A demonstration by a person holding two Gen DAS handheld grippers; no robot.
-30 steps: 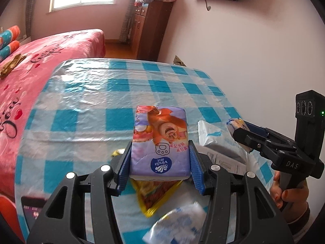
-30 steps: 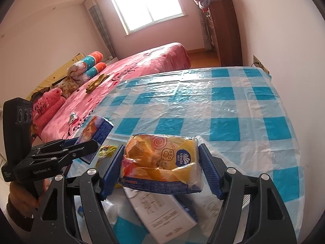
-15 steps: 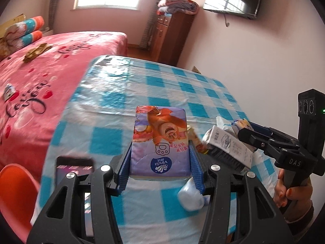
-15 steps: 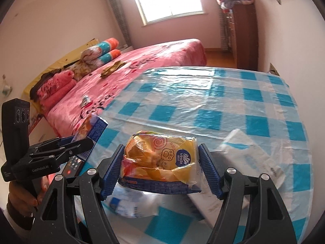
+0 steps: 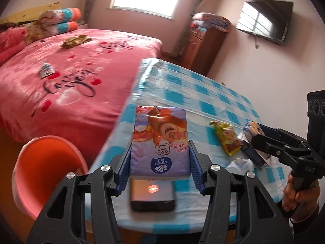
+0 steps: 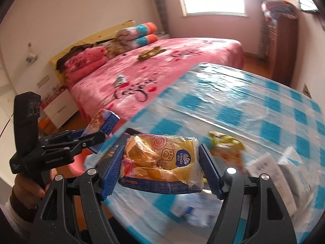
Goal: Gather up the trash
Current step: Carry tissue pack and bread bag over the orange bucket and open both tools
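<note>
Both claws have swung sideways off the bench (image 5: pixel 203 93) toward the orange bin (image 5: pixel 44 172), left claw (image 5: pixel 160 162) clenched on the purple tissue pack (image 5: pixel 160 140), right claw (image 6: pixel 160 172) on the yellow tissue pack (image 6: pixel 160 162); drop likely next; bin interior cut off, remaining litter blurred.

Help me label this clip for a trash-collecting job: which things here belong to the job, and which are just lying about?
Job:
- purple Vinda tissue pack, clamped in left gripper
- yellow Vinda tissue pack, clamped in right gripper
- yellow snack wrapper
- crumpled white wrapper
- orange plastic tub, likely the bin

Lying about:
- black phone
- pink bed
- wall television
</note>
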